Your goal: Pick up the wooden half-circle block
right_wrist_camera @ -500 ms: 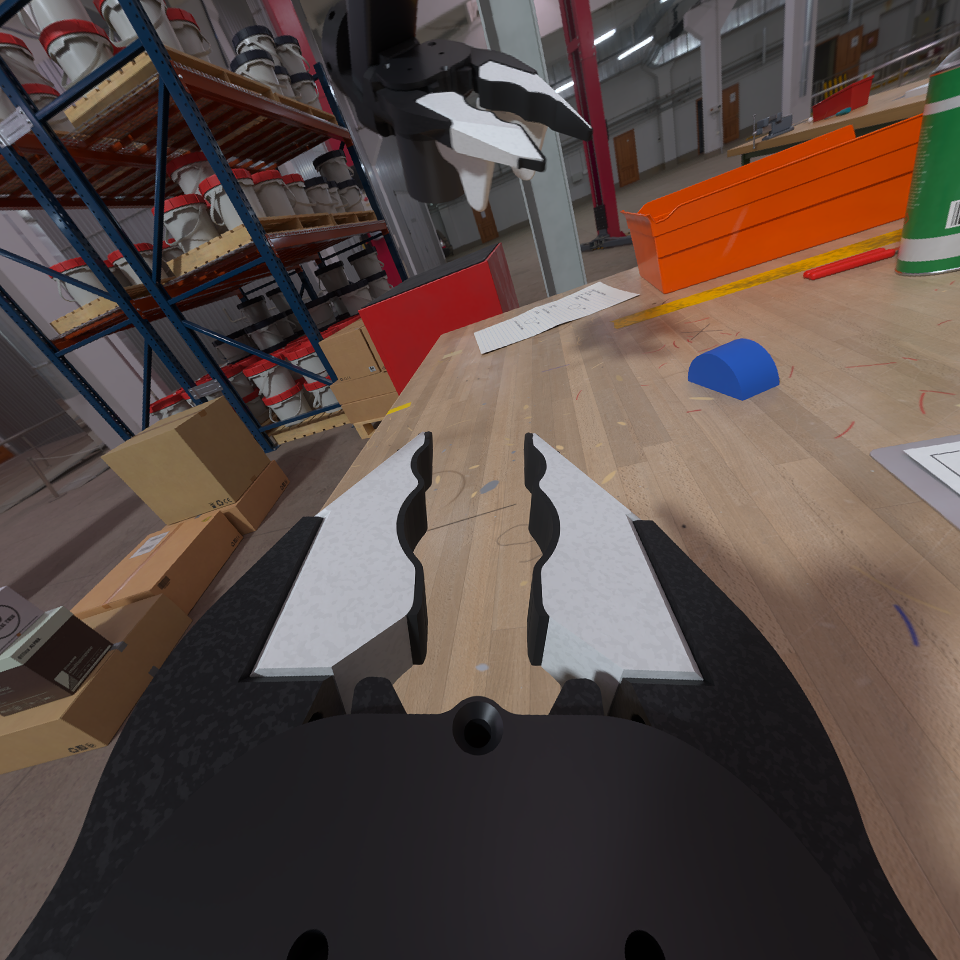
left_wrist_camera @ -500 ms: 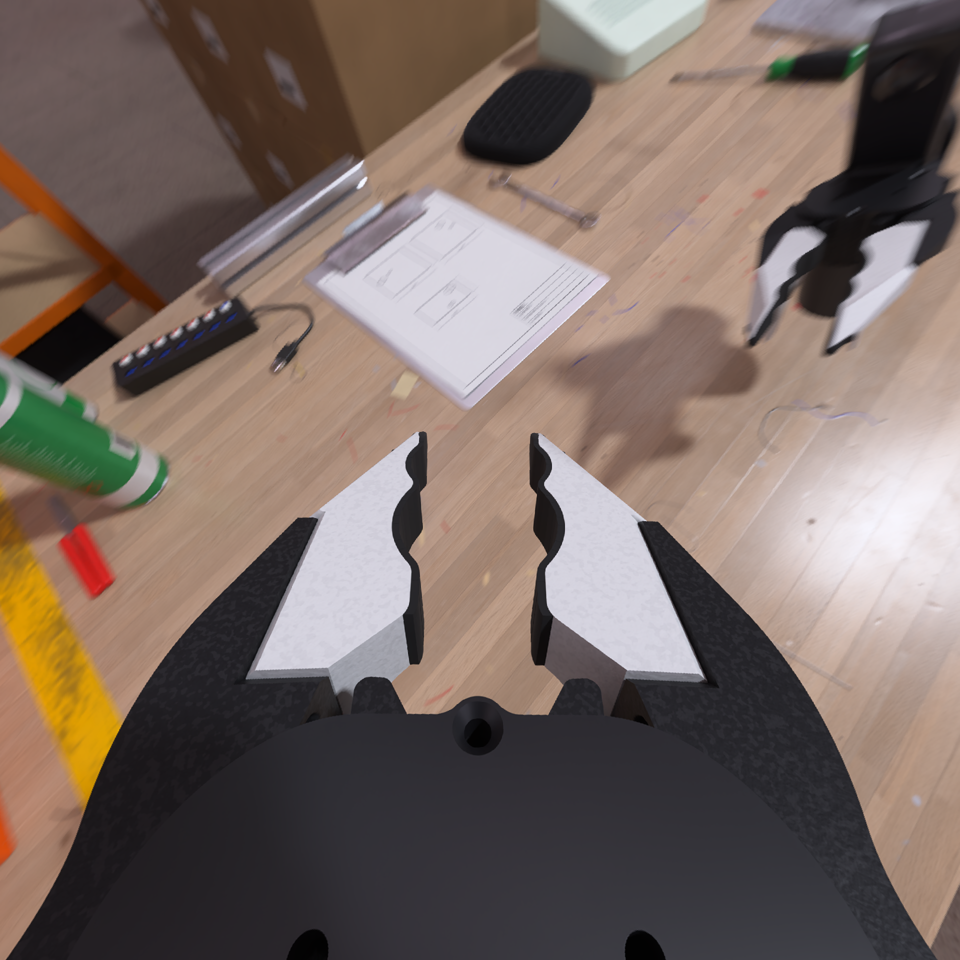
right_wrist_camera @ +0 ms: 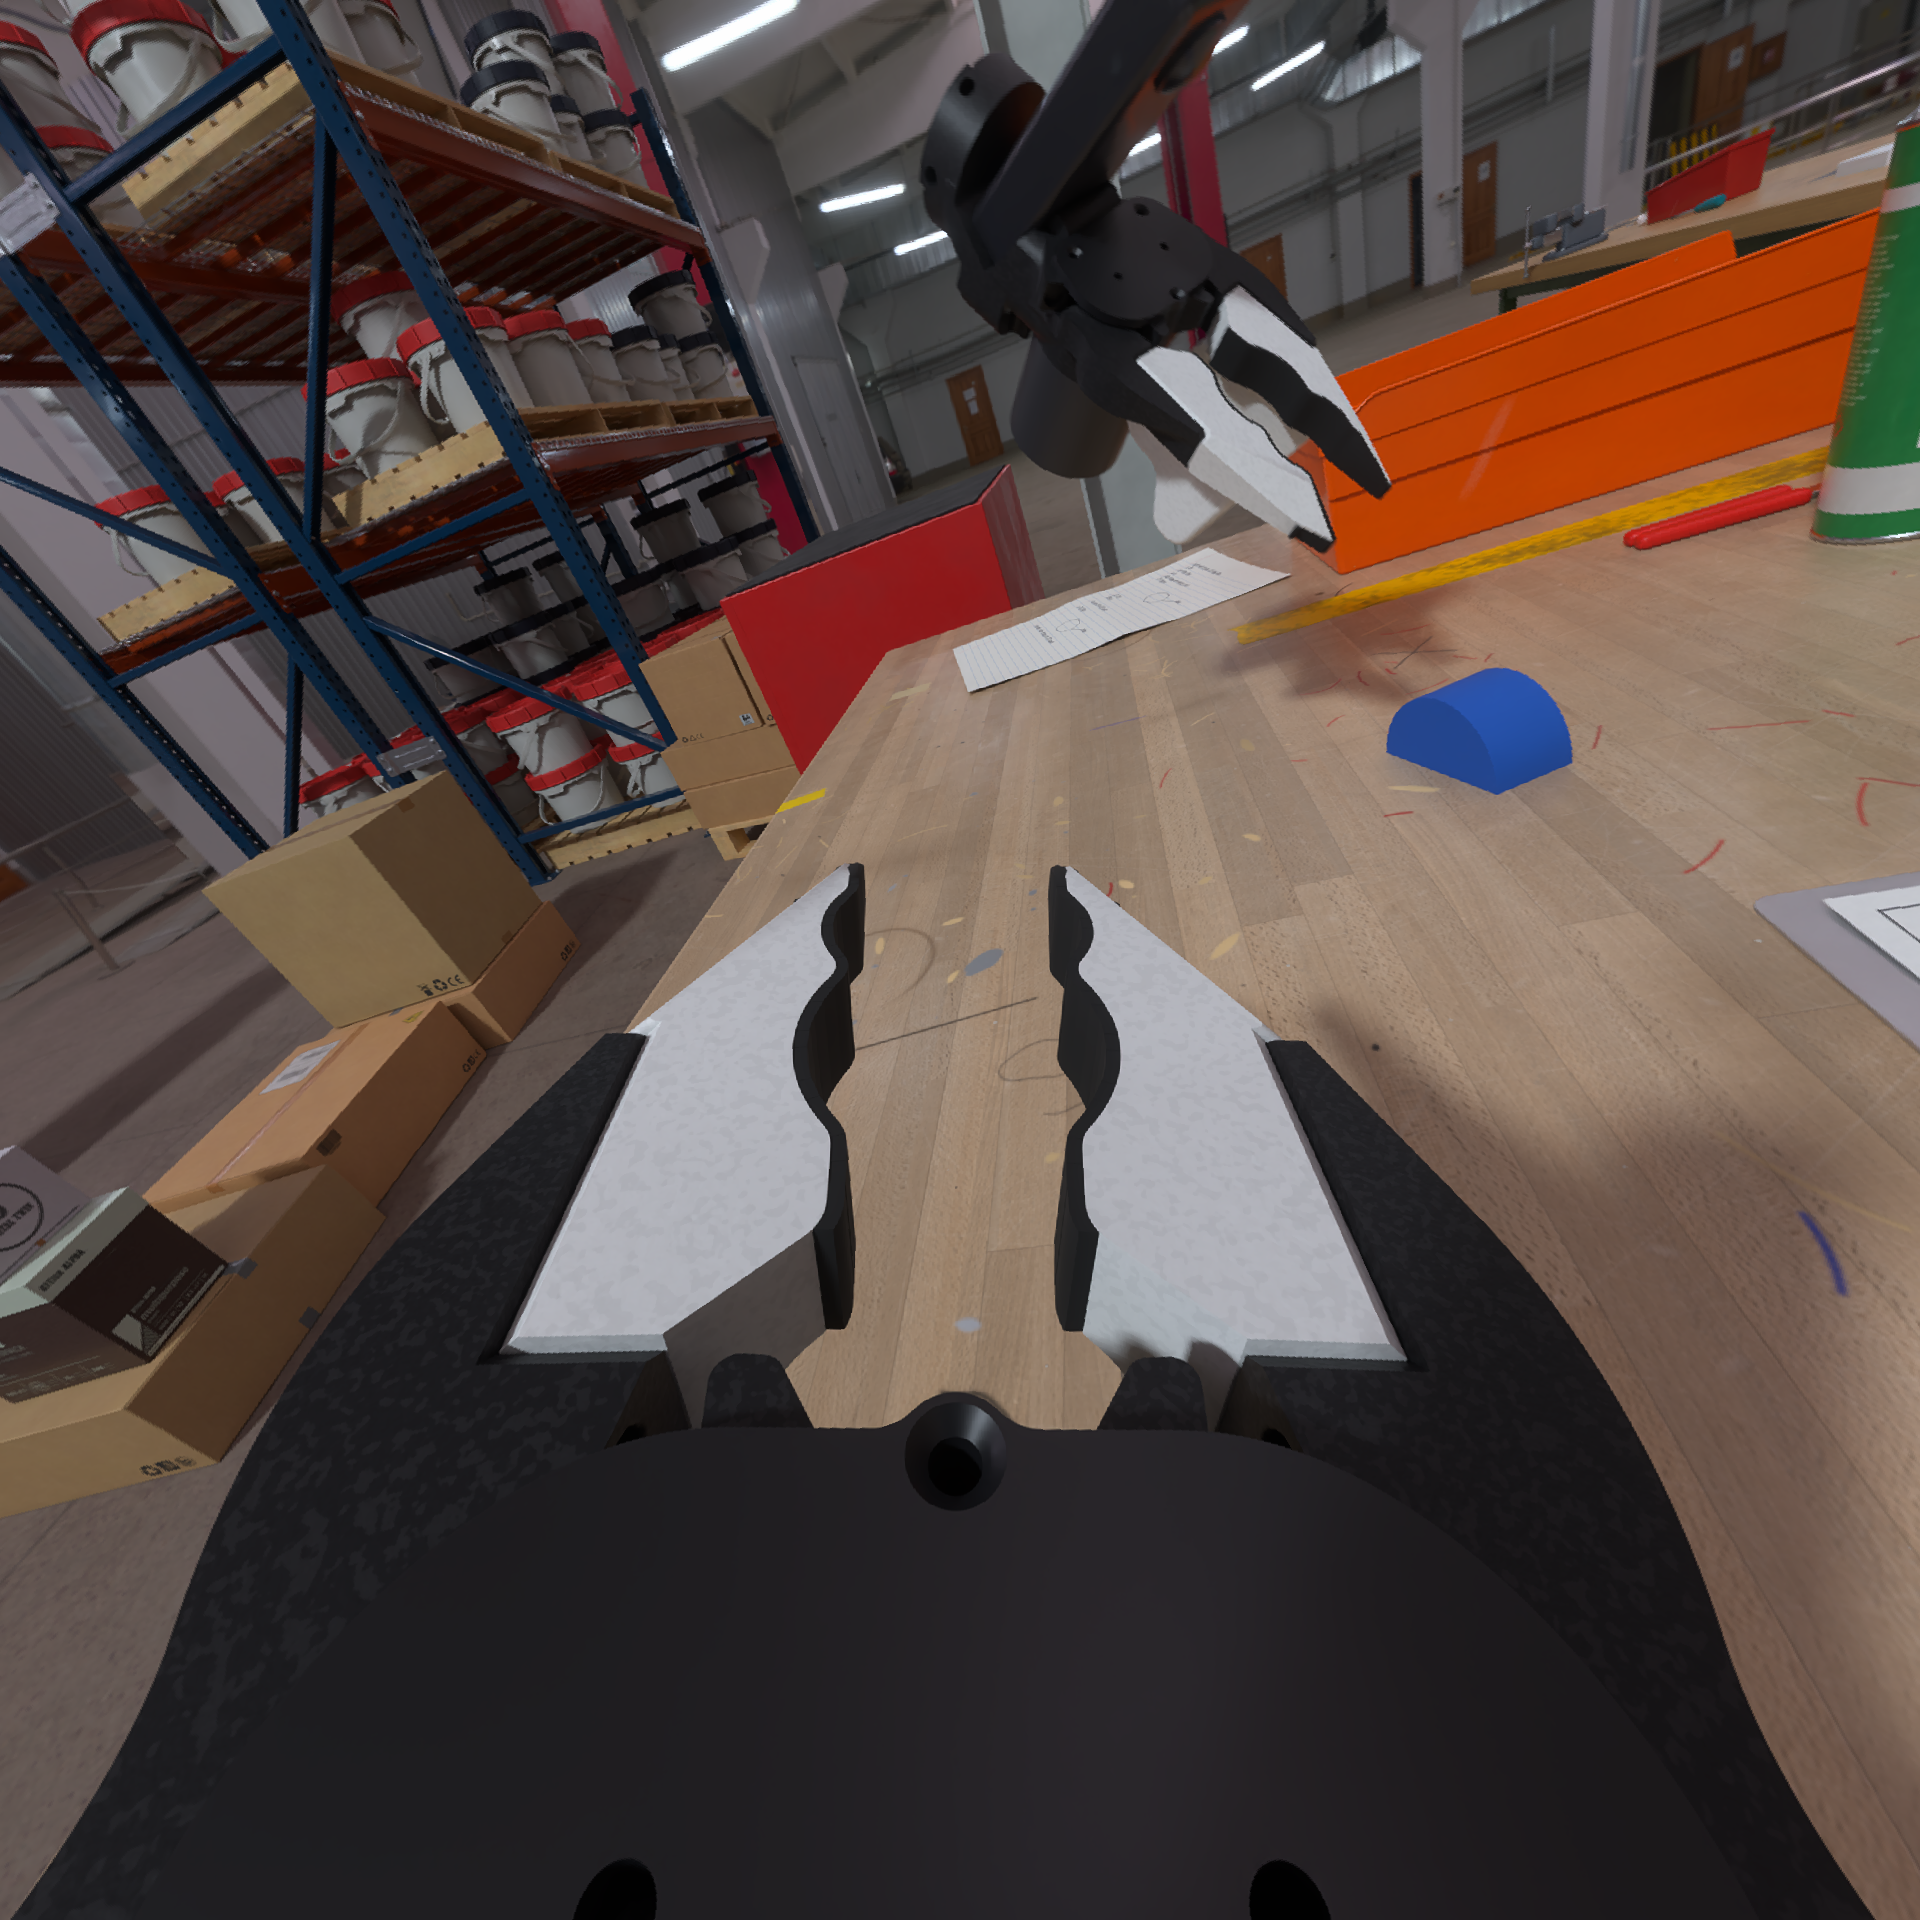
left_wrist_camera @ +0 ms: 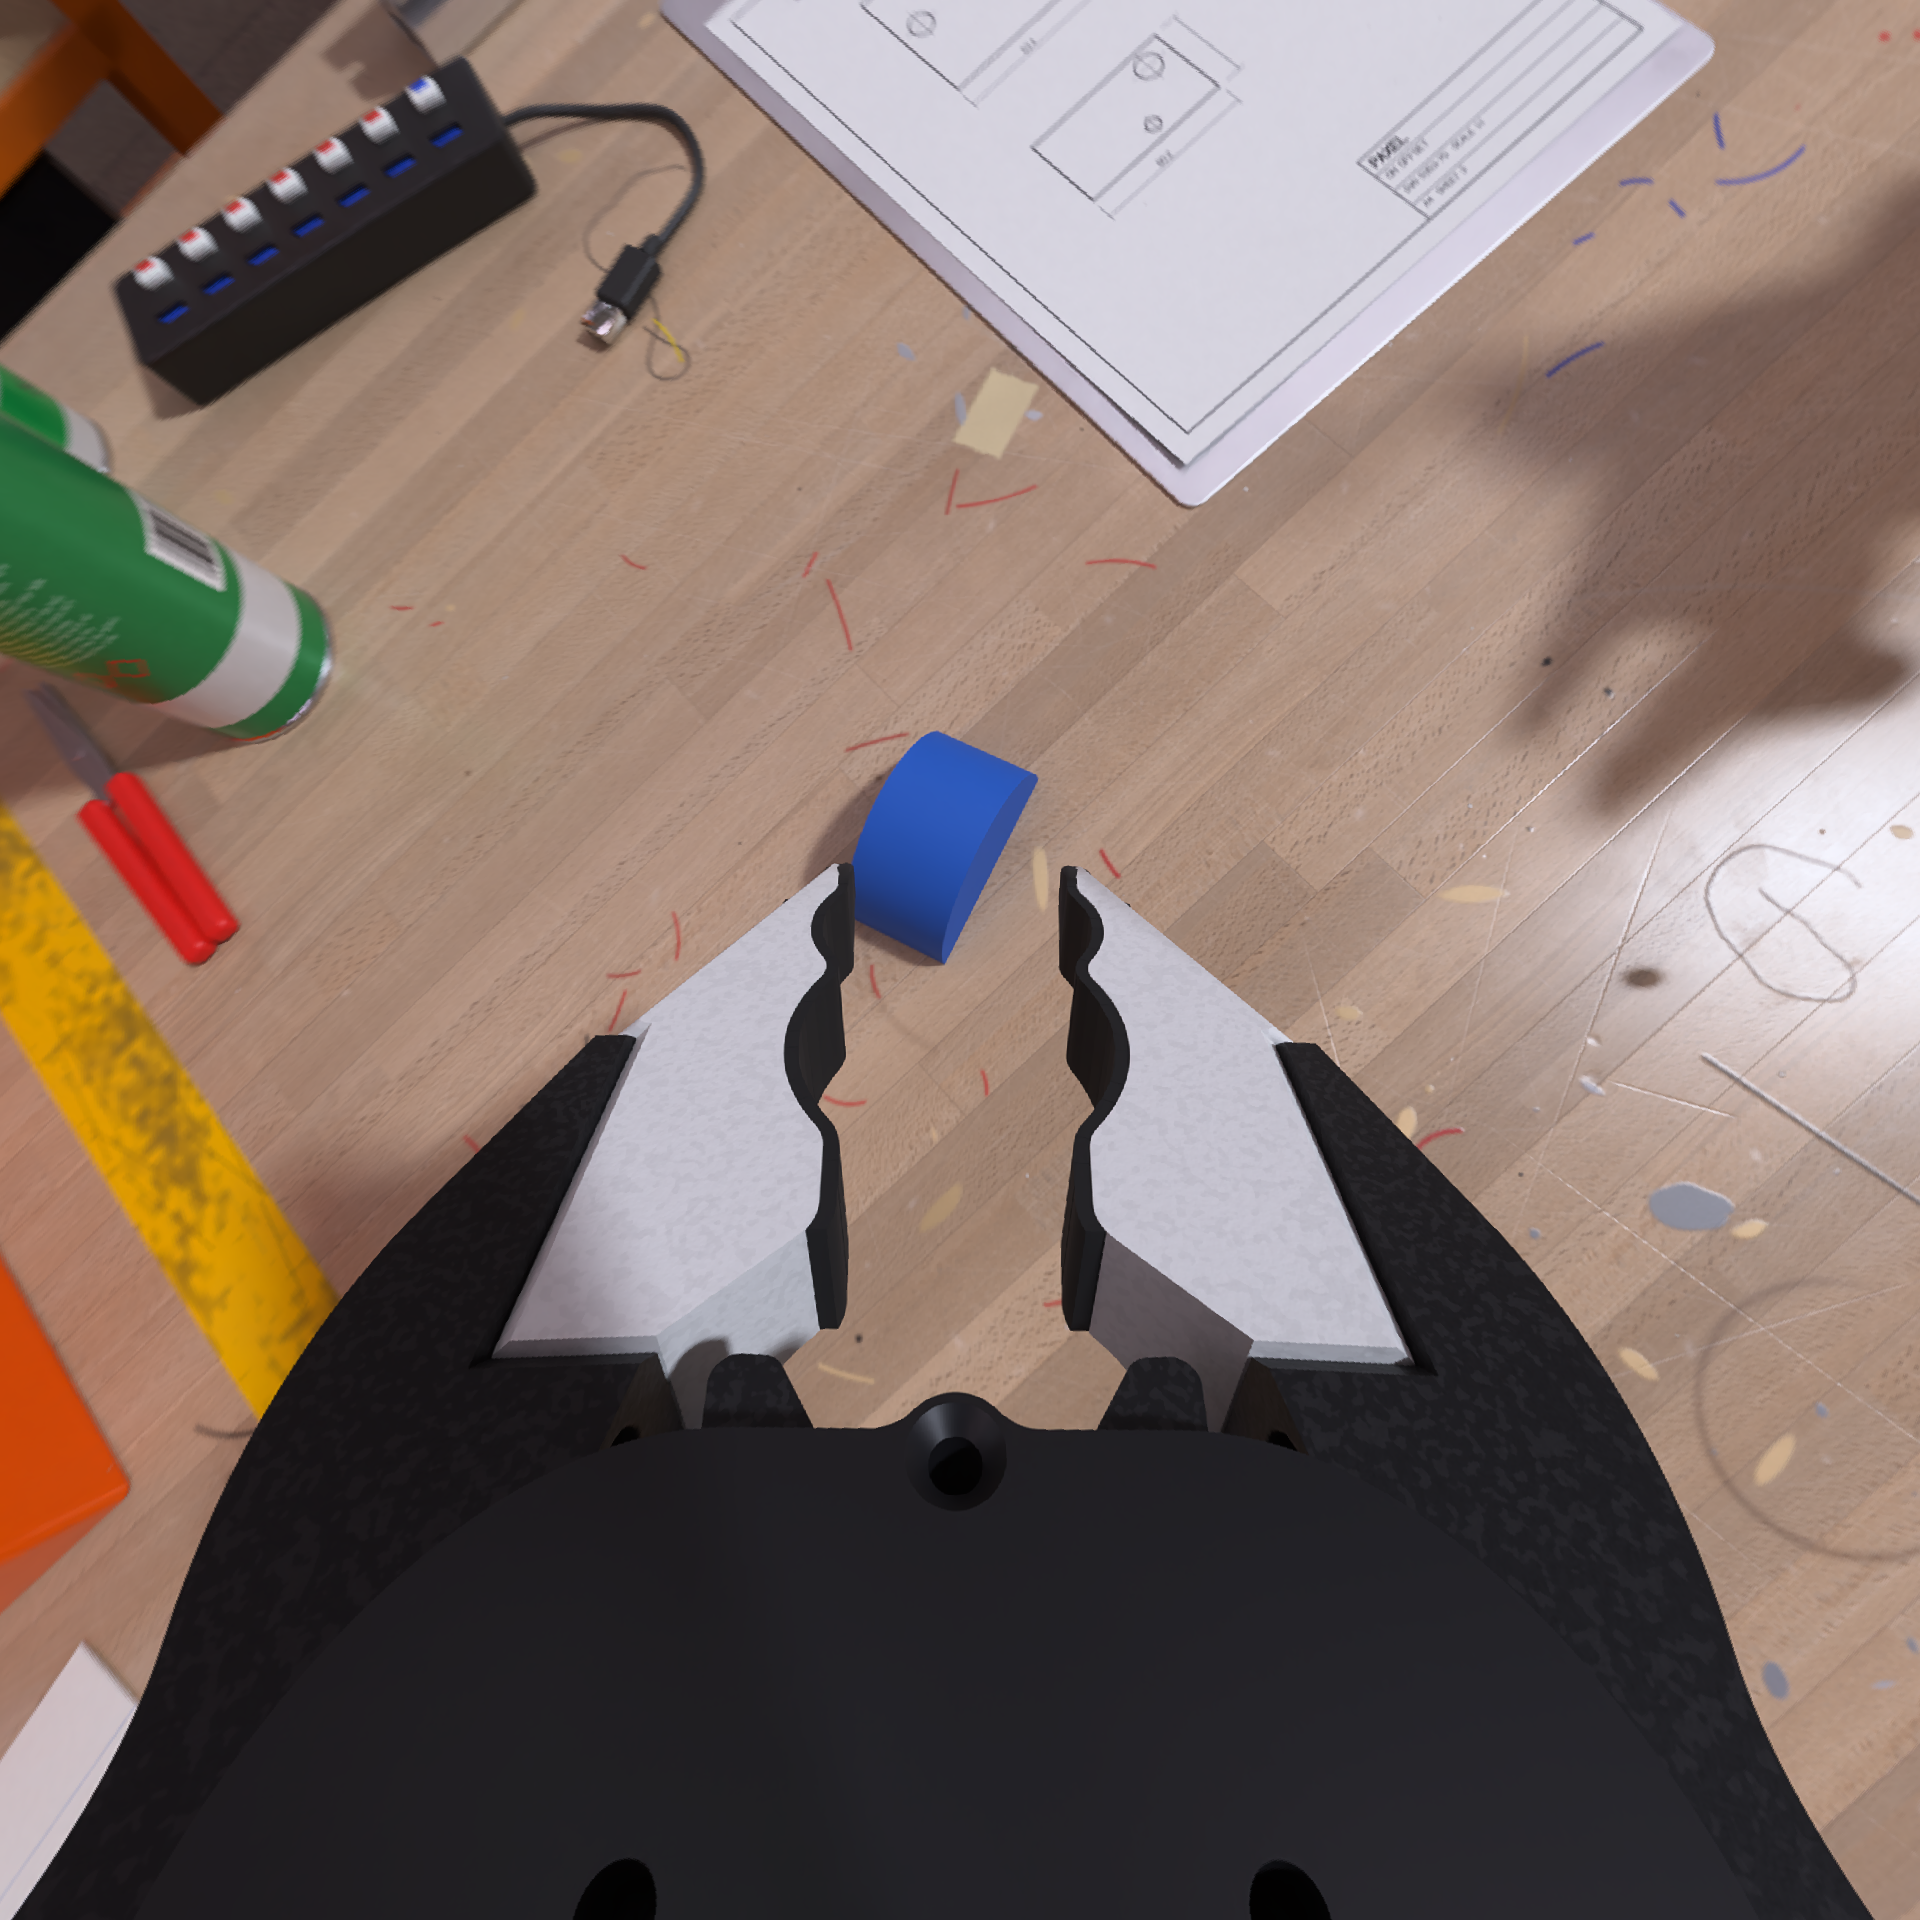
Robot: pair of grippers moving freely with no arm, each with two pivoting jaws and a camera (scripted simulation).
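The block (left_wrist_camera: pixel 940 844) is blue, a half-circle lying flat side down on the bench (left_wrist_camera: pixel 1351 831), curved back up. In my left wrist view it sits just past my fingertips, a little toward my left finger (left_wrist_camera: pixel 727 1091), its near corner reaching into the mouth of the gap. In my right wrist view it (right_wrist_camera: pixel 1481 729) lies well off to the right and ahead, alone on bare wood.

My left gripper (left_wrist_camera: pixel 954 883) is spread apart, holding nothing, and hangs above the block without touching it; from my right side I see it (right_wrist_camera: pixel 1320 488) in the air, fingers angled down toward the bench. My right gripper (right_wrist_camera: pixel 954 883) is likewise parted and empty, low over the bench edge, well apart from the block.

Around the block are thin red scraps (left_wrist_camera: pixel 840 613) scattered on the wood. To the left lies a green can (left_wrist_camera: pixel 135 592), and near it a red-handled tool (left_wrist_camera: pixel 156 873). A yellow stripe (left_wrist_camera: pixel 135 1122) runs along the bench by an orange bin (right_wrist_camera: pixel 1600 384). Farther off are a black hub (left_wrist_camera: pixel 322 218) with a short cable (left_wrist_camera: pixel 665 197), and a clipboard (left_wrist_camera: pixel 1195 218) with a drawing sheet. A soft shadow (left_wrist_camera: pixel 1714 540) falls on the wood to the right.

Past the bench edge in my right view stand blue racks (right_wrist_camera: pixel 343 416) loaded with white buckets (right_wrist_camera: pixel 540 353), cardboard boxes (right_wrist_camera: pixel 364 894) on the floor, and a red cabinet (right_wrist_camera: pixel 862 603). A lined paper (right_wrist_camera: pixel 1112 613) lies near the far end.
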